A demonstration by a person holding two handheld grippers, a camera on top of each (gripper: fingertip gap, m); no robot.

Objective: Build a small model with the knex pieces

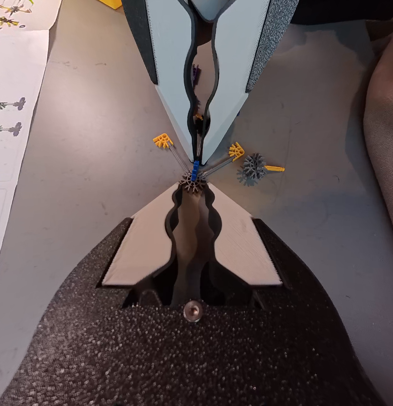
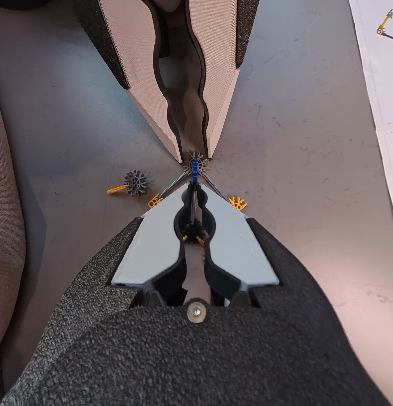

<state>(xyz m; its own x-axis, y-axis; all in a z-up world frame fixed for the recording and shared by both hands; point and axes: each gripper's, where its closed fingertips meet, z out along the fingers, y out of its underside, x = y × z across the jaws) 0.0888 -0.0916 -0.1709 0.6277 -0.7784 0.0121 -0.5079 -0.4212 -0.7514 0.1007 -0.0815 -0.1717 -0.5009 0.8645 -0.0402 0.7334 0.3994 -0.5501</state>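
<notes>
My left claw (image 1: 192, 186) closed on grey snowflake connector (image 1: 193, 181), my right claw (image 2: 194, 186) pinching blue connector (image 2: 195, 170) and its grey rod, both above grey counter (image 1: 92, 186), spare grey connector (image 1: 254, 166) nearby

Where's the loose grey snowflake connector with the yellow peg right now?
The loose grey connector lies on the table, right of the gripped assembly in the left wrist view, beside a yellow connector.

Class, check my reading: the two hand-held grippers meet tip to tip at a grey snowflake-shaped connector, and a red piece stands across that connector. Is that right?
Not quite: the piece is blue, not red. Both wrist views show the blue piece standing across the grey snowflake-shaped connector. The rest holds: the left hand-held gripper and the right hand-held gripper do meet tip to tip there.
</notes>
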